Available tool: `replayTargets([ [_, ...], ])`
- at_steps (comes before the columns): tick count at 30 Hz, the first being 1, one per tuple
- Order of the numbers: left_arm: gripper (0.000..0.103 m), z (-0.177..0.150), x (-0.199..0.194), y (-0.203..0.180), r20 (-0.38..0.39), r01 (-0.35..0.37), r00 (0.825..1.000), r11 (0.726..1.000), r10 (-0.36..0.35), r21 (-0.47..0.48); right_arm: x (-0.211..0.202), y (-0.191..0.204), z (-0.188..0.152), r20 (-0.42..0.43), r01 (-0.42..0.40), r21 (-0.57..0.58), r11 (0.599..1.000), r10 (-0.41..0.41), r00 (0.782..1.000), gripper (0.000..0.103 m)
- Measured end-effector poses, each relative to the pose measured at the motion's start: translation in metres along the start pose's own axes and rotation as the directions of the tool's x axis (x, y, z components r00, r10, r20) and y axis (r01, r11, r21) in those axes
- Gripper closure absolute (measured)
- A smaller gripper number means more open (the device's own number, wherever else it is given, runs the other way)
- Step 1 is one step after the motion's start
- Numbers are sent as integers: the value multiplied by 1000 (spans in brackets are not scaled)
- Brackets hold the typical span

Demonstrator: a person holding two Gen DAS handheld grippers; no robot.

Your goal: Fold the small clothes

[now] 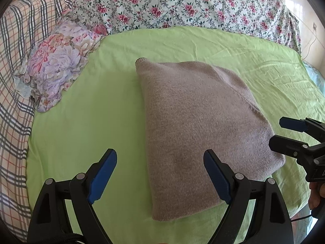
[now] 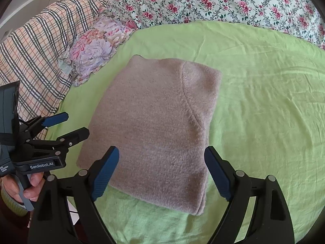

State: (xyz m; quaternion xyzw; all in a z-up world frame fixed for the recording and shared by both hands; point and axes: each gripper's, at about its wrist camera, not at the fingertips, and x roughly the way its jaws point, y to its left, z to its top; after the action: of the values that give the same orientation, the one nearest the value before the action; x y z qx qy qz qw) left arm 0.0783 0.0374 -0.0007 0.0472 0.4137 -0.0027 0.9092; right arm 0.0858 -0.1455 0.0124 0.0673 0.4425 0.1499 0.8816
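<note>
The folded sweater was a fuzzy, matt taupe knit. The green sheet was thin, creased, matt cloth. The floral pillow had frilled fabric edging. The left gripper was matt black plastic with ribbed blue pads and metal rivets.

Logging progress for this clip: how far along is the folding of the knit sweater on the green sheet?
Done: the beige knit sweater lies as a compact folded rectangle on the green sheet, no sleeves showing. In hand: nothing; the left gripper and right gripper are both open above its near edge. Left: apparently little on this piece; no other small garment is visible.
</note>
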Motion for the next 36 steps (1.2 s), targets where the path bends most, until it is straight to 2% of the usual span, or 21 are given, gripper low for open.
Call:
replayTargets([
  [15,15,6,7,-4,-6,8,1000,1000,-8,-2,8,-3,3,-14,11,7,1000,-11,1000,17],
  [36,15,4,-2,-12,10,21,1000,1000,-21,2,-3,-6,0,0,12,-2,1000,-12,1000,16],
])
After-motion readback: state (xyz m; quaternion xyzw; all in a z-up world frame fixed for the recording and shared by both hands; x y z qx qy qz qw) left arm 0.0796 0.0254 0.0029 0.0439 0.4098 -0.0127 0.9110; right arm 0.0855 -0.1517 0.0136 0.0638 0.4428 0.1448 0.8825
